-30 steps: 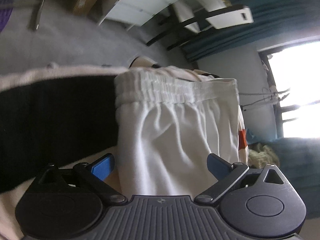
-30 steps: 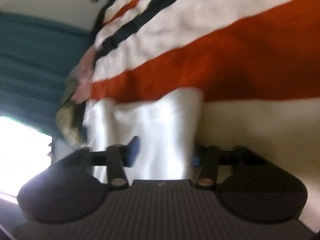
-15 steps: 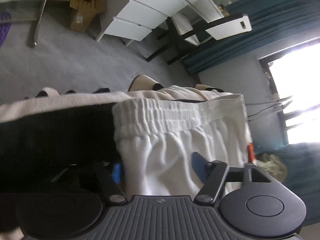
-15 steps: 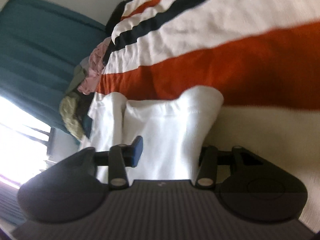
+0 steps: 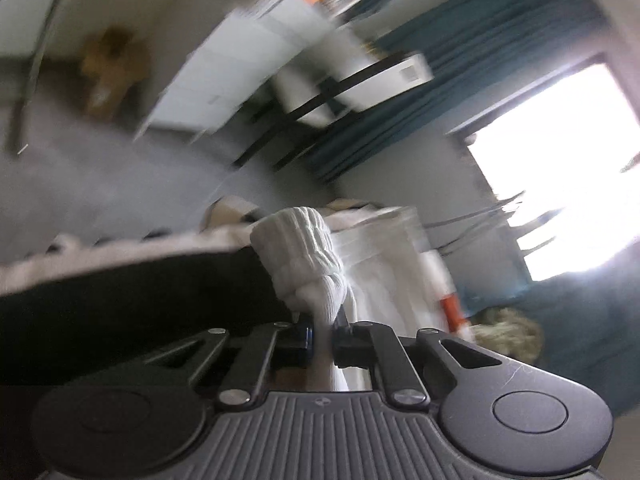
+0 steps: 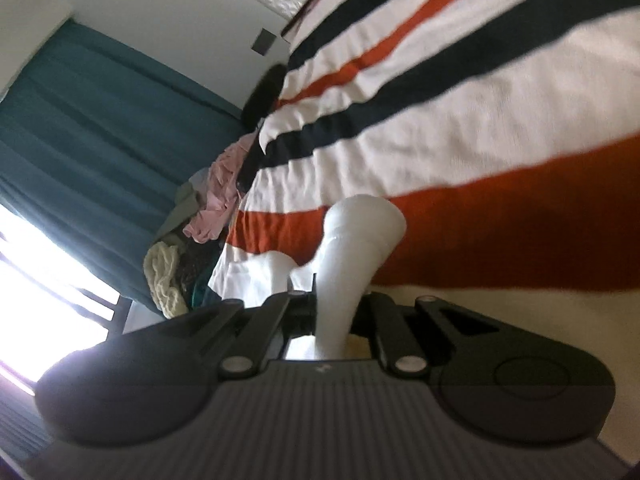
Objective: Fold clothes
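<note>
White shorts (image 5: pixel 308 256) with a ribbed elastic waistband lie on a striped bedspread. In the left wrist view my left gripper (image 5: pixel 322 332) is shut on the bunched waistband corner, which stands up in a puckered knot between the jaws. The rest of the white cloth (image 5: pixel 384 280) trails away behind it. In the right wrist view my right gripper (image 6: pixel 334 312) is shut on the hem end of the white shorts (image 6: pixel 360 240), the cloth pinched into a narrow neck and flaring above the jaws. Both ends are raised off the bed.
The bedspread (image 6: pixel 480 100) has white, orange and black stripes. A heap of other clothes (image 6: pixel 192 224) sits at the bed's far end by teal curtains (image 6: pixel 88 128). White drawers (image 5: pixel 240 76), a chair (image 5: pixel 340 92) and grey floor (image 5: pixel 100 176) lie beyond the bed edge.
Both grippers went from open around the flat shorts to shut on them. Each end of the cloth is now bunched and lifted, and both views have tilted and risen.
</note>
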Demonstrator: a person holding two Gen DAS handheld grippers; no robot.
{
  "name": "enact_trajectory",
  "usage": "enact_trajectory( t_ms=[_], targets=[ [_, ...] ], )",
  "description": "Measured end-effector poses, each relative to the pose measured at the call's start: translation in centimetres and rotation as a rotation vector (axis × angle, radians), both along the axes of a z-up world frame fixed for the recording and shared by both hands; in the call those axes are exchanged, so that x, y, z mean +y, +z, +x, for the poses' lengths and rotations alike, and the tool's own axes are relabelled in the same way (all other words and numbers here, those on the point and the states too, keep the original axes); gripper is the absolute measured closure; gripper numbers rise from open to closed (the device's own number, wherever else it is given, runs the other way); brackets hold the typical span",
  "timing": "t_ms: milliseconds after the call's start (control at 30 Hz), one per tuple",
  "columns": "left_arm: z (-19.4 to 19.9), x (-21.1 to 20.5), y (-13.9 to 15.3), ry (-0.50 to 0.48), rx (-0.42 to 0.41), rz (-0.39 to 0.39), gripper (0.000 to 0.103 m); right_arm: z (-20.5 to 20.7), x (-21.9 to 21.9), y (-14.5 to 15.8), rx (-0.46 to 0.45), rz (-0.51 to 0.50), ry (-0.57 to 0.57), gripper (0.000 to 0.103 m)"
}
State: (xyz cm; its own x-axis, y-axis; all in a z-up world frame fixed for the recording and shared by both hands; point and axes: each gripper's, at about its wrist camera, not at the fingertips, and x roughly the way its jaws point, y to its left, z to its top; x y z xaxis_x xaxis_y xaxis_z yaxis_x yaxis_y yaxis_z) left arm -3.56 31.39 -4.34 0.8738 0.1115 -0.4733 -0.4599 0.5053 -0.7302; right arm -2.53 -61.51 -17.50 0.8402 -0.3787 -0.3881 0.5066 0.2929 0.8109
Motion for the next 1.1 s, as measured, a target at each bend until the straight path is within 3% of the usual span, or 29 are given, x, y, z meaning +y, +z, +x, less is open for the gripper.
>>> enact_trajectory(
  t_ms=[67,167,267,400,567,700,900,1100],
  targets=[
    [0.0,-0.7,1.4,-0.007,-0.036,0.088,0.095,0.0,-0.2,1.0,0.004,-0.017,0.009,0.098],
    [0.1,-0.5,2.4,0.043,-0.089,-0.003,0.096,1.3,-0.3,3.4,0.024,-0.088,0.027,0.098],
    [1.7,-1.2,4.0,0.085,-0.115,0.017,0.097,3.5,-0.4,6.0,0.039,-0.149,0.022,0.098],
    [5.7,-3.1,5.8,0.158,-0.158,0.074,0.097,8.3,-0.1,9.1,0.056,-0.217,0.012,0.098],
    [14.4,-6.2,6.8,0.207,-0.161,0.183,0.096,16.8,-0.3,11.0,0.142,-0.3,-0.003,0.098],
    [21.5,-8.3,5.7,0.225,-0.135,0.231,0.096,24.7,-1.0,9.8,0.22,-0.358,-0.005,0.098],
    [30.3,-10.7,2.5,0.239,-0.132,0.321,0.096,35.3,-1.8,5.1,0.314,-0.406,-0.002,0.098],
    [35.0,-12.4,-0.6,0.256,-0.087,0.365,0.096,42.1,-2.2,0.2,0.413,-0.416,0.033,0.097]
  ],
)
